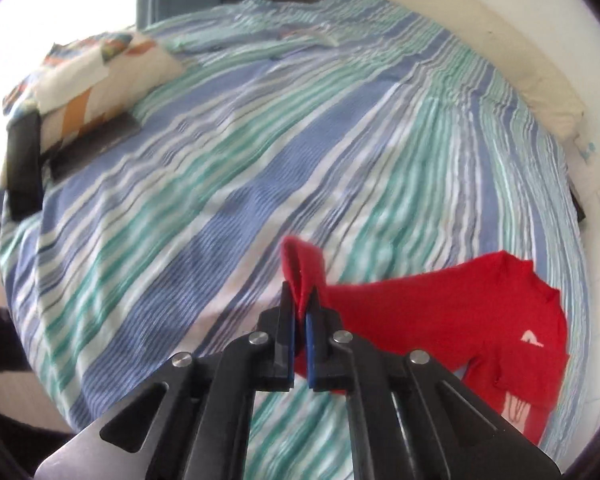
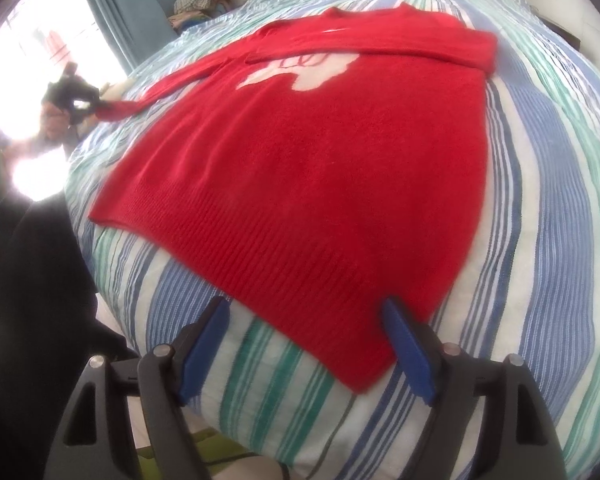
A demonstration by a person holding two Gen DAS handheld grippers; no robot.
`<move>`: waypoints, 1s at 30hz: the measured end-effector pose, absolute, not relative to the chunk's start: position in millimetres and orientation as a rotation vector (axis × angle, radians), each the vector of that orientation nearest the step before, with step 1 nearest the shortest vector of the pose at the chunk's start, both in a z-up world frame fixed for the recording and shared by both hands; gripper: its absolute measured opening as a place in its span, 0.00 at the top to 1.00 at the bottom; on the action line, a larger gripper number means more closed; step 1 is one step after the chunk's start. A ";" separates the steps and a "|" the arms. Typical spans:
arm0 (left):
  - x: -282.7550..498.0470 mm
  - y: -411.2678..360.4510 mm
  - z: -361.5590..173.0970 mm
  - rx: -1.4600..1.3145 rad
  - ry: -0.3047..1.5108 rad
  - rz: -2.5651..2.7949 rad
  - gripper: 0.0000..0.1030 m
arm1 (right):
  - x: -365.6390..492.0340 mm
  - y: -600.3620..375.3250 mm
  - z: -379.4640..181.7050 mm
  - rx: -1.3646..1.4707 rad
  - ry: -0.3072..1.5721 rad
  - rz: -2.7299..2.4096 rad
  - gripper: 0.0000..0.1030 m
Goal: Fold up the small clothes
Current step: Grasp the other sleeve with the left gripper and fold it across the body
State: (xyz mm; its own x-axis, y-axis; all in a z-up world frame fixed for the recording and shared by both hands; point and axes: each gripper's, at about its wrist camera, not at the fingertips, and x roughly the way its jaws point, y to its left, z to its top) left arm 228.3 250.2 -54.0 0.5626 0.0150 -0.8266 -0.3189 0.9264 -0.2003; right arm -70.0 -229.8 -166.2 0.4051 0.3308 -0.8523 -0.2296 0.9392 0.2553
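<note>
Red knitted sweater (image 2: 320,168) with a white motif spread flat on the blue, green and white striped bedspread (image 2: 540,200), filling the middle of the right wrist view, hem nearest the lens. Left tongs (image 1: 300,312) clamped on the red cuff of one sleeve (image 1: 300,264), lifted off the bed at lower centre. Right tongs (image 2: 306,346) apart, blue pads either side of the hem corner, not pressing it. Patterned pillow (image 1: 92,80) at upper left.
</note>
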 end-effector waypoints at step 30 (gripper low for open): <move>233.1 -5.1 -111.3 0.255 1.000 -0.325 0.34 | -71.3 -231.0 -167.7 0.096 1.092 0.381 0.19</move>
State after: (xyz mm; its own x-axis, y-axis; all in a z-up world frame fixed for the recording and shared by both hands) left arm 233.1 -5.1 -111.3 0.4991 -0.1496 -0.8535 0.3809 0.9226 0.0610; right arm -71.3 -231.0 -167.7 0.4024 0.3483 -0.8466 -0.2543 0.9309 0.2622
